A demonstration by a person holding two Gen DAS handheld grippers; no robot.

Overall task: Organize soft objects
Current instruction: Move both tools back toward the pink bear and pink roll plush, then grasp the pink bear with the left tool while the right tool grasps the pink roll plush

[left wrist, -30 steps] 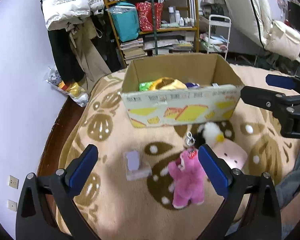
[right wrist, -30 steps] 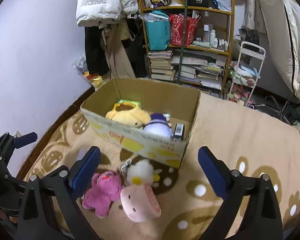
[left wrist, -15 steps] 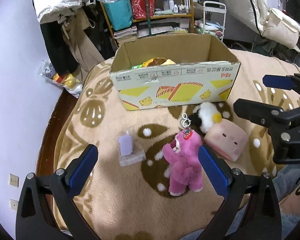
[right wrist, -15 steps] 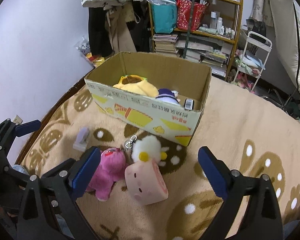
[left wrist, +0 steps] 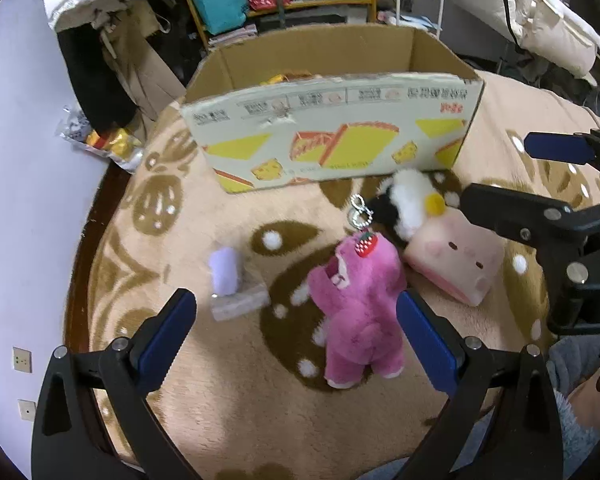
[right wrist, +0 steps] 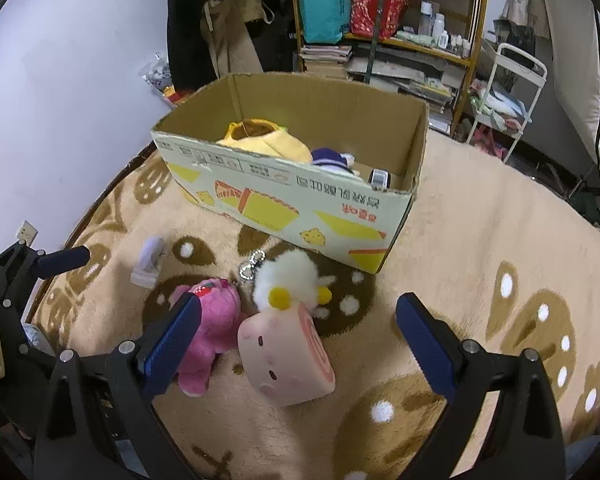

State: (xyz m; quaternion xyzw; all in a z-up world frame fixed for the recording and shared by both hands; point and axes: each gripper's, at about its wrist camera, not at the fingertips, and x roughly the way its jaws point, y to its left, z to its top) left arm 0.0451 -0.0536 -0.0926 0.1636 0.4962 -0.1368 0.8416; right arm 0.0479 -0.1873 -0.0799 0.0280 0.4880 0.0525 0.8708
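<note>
Both grippers now lower and closer to toys than second ago. Left gripper (left wrist: 296, 332) agape, right gripper (right wrist: 296, 334) agape, both empty. Pink plush bear (left wrist: 356, 308) at frame centre on blanket (left wrist: 236, 412), below cardboard box (left wrist: 332, 136). Light, squashy; pinch torso, avoid keychain (left wrist: 358, 210).

The blanket (left wrist: 228, 400) under my tongs is thick, fuzzy fleece. The pink bear (left wrist: 356, 304) is shaggy plush, its keychain (left wrist: 358, 212) shiny metal beads. The box (right wrist: 300, 204) is matt printed cardboard. My finger pads (right wrist: 172, 344) look like ribbed blue rubber on matt black plastic.
</note>
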